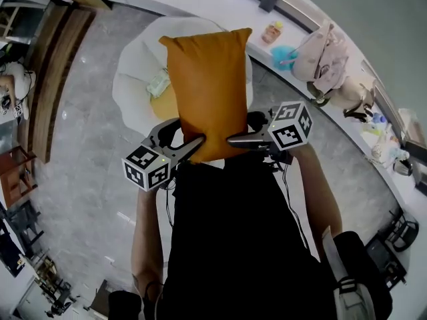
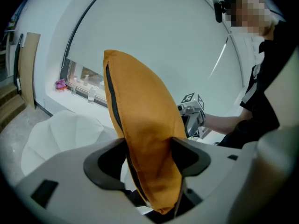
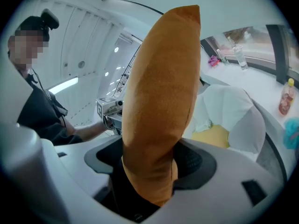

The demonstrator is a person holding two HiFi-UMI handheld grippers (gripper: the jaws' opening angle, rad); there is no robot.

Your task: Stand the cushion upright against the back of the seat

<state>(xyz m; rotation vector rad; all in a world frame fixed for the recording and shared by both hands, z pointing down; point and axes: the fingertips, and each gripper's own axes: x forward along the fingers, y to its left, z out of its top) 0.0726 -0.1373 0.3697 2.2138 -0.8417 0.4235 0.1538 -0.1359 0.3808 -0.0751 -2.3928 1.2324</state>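
Observation:
An orange cushion (image 1: 208, 85) hangs in the air in front of the person, held flat between both grippers above a white round-backed seat (image 1: 137, 65). My left gripper (image 1: 195, 145) is shut on the cushion's lower left corner; its jaws pinch the fabric (image 2: 149, 162). My right gripper (image 1: 233, 139) is shut on the lower right corner, jaws squeezing the cushion (image 3: 156, 139). The cushion's zipper edge (image 2: 112, 101) shows in the left gripper view. A yellow cushion (image 1: 163, 102) and a pale cloth item (image 1: 158, 83) lie in the seat (image 3: 233, 111).
A long white counter (image 1: 313, 42) curves behind the seat with a small bottle (image 1: 272, 32), a teal object (image 1: 285, 54) and a pink bag (image 1: 323, 59). Grey floor (image 1: 87, 172) lies to the left. Wooden furniture (image 1: 57, 79) stands at far left.

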